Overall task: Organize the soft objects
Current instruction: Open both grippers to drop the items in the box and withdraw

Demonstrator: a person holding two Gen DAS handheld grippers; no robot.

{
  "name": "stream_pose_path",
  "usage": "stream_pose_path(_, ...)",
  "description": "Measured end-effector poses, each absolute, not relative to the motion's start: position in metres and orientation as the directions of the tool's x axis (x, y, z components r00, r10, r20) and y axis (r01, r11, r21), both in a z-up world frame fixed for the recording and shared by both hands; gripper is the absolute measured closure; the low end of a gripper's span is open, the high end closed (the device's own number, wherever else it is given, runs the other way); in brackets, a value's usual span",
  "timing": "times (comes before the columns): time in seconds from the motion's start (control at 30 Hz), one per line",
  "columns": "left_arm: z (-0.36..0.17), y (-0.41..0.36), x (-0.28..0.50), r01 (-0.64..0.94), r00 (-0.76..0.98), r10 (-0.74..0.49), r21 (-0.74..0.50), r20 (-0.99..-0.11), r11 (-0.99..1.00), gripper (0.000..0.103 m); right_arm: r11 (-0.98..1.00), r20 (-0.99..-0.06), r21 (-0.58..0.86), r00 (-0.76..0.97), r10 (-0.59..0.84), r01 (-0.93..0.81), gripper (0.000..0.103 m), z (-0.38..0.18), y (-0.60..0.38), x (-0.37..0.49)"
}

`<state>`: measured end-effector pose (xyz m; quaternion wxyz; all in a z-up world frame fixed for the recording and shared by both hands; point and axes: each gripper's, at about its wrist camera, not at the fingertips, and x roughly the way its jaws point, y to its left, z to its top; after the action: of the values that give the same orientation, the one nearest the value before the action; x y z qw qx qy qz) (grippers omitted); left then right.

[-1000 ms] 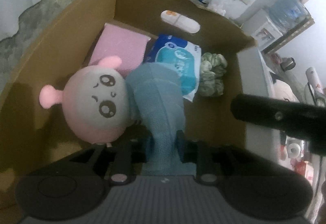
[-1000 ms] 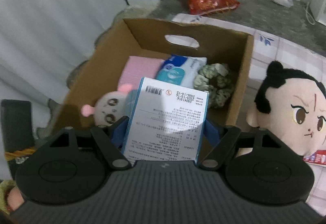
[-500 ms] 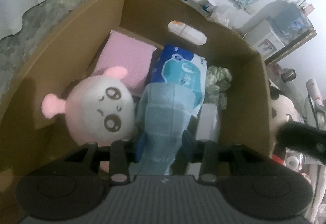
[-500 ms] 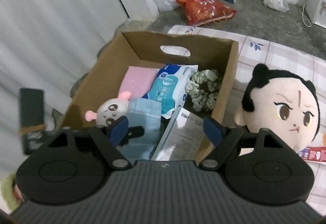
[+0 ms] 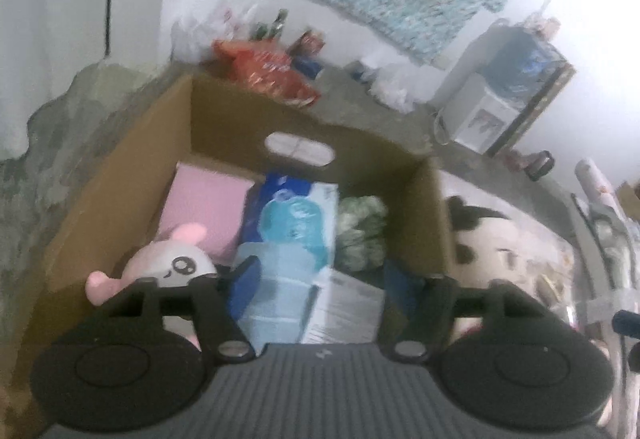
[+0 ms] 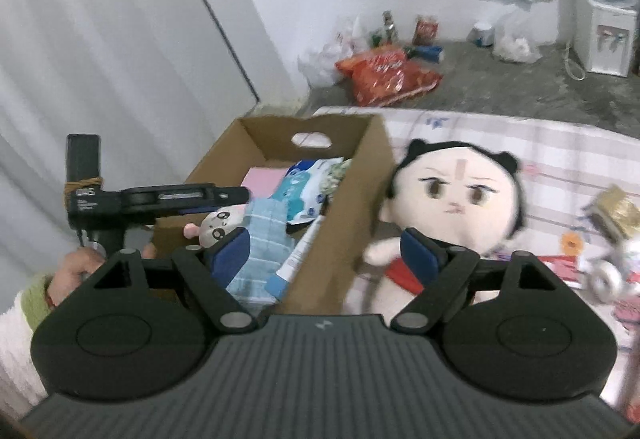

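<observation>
Released blue cloth [image 5: 276, 303] inside box [image 5: 120, 199]

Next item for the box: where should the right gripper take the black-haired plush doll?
Probably its round head: the broadest, squashiest part, upright and facing the right gripper, whose jaws are opening, empty. Come from the front, away from the cardboard box on its left.

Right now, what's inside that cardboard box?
Inside the cardboard box: a pink pad, a blue wipes pack, a green scrunchie, a pink-eared plush, a light blue cloth and a white packet. Whatever lies beneath them is covered.
</observation>
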<state>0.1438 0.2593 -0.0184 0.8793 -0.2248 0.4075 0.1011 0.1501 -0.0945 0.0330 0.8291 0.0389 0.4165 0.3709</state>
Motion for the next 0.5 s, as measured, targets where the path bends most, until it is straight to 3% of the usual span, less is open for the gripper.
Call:
stream_pose_path(0.2, 0.031, 0.219, 0.111, -0.260, 0.710, 0.000, -0.262, -0.704, 0.929, 0.007, 0.779, -0.603, 0.389, 0.503, 0.619, -0.492, 0.015, 0.038, -0.200, 0.117)
stream_pose_path(0.5, 0.082, 0.120, 0.049, -0.054, 0.795, -0.101, -0.237, -0.598, 0.970, 0.000, 0.865, -0.607, 0.412, 0.622, 0.495, -0.286, 0.010, 0.005, -0.326, 0.073)
